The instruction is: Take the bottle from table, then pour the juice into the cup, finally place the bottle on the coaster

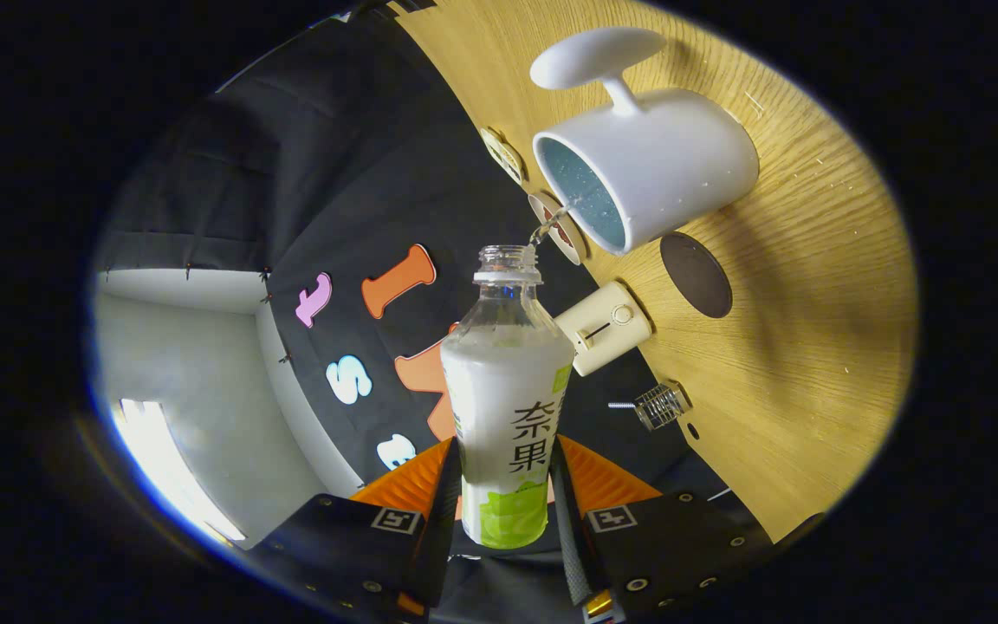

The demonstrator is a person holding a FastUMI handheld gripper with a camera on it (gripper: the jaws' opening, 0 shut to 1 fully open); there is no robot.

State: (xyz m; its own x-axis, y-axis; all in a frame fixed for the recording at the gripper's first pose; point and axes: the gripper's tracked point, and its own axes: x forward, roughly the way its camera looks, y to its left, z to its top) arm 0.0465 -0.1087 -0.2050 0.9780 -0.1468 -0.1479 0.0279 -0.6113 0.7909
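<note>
Gripper clamped on clear plastic bottle.
Neck aimed at glossy white cup, upper right; round dark coaster on woodgrain table.

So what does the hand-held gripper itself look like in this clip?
The hand-held gripper has two flat fingers running forward from a dark body. Each side of the body carries a square black-and-white tracking marker and several round silver screw heads. No cables or sleeve are visible.

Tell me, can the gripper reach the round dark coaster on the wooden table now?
Probably not yet: the gripper is shut on the bottle, tilted and pouring into the white cup. The dark coaster lies bare beside the cup.
</note>
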